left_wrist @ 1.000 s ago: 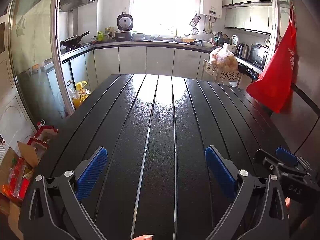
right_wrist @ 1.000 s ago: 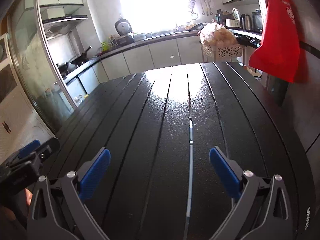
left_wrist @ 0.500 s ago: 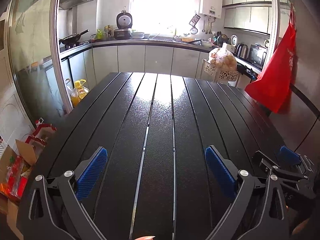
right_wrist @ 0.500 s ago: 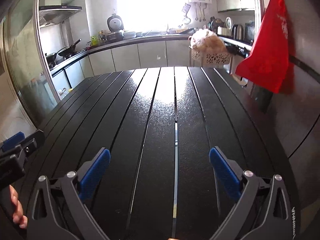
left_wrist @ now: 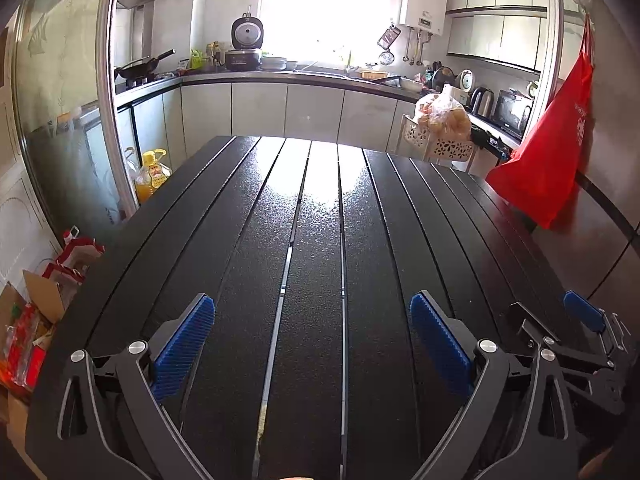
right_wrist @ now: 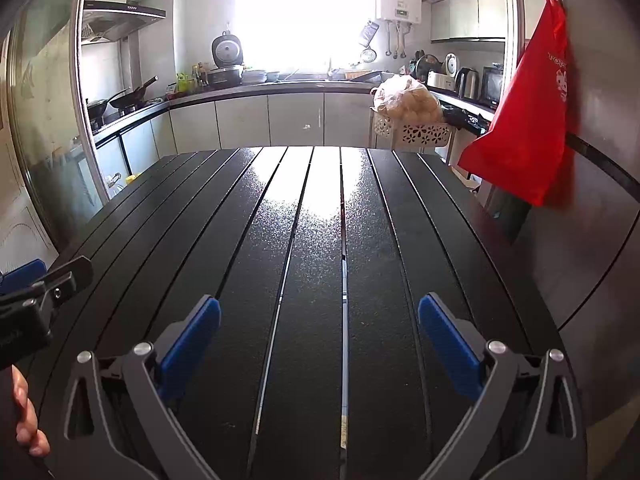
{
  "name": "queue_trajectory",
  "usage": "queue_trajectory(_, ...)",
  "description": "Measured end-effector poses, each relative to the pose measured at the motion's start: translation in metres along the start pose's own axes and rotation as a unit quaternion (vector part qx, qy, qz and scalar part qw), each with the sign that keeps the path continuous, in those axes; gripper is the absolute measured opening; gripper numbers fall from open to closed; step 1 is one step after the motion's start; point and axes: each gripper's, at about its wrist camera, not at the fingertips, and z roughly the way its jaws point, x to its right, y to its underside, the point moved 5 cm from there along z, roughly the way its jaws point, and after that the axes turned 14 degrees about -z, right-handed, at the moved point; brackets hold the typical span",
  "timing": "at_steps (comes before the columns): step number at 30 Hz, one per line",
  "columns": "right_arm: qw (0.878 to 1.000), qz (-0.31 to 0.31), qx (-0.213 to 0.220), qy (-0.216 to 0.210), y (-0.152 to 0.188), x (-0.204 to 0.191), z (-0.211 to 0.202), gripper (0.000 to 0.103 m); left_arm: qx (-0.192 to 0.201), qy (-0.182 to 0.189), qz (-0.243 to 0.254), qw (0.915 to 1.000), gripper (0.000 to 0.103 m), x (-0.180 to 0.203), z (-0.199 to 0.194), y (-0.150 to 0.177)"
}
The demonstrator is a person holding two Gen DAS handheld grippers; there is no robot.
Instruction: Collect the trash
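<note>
Over the table's near edge: left gripper, jaws wide apart, nothing between; right gripper beside it, likewise spread and empty. Table top: black slats, no trash in view on it. Beyond the far right corner: red bag, hanging. By the left edge, on the floor: cardboard box with red packaging

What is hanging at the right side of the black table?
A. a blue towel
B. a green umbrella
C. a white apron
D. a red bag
D: a red bag hangs on the wall beside the right edge of the black table, seen in both wrist views.
</note>
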Motion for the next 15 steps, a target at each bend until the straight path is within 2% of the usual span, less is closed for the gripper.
queue_trajectory(3,1.0,0.003,0.003,-0.002,-0.0001,-0.0005,-0.0019,0.1,-0.005,0.01,-0.002,0.9999,0.095,0.0013,-0.0006,-0.0005)
queue_trajectory(15,1.0,0.003,0.007,-0.006,0.0001,0.0024,-0.0066,0.1,-0.006,0.008,0.005,0.9999,0.095,0.0068,-0.0073,-0.0031)
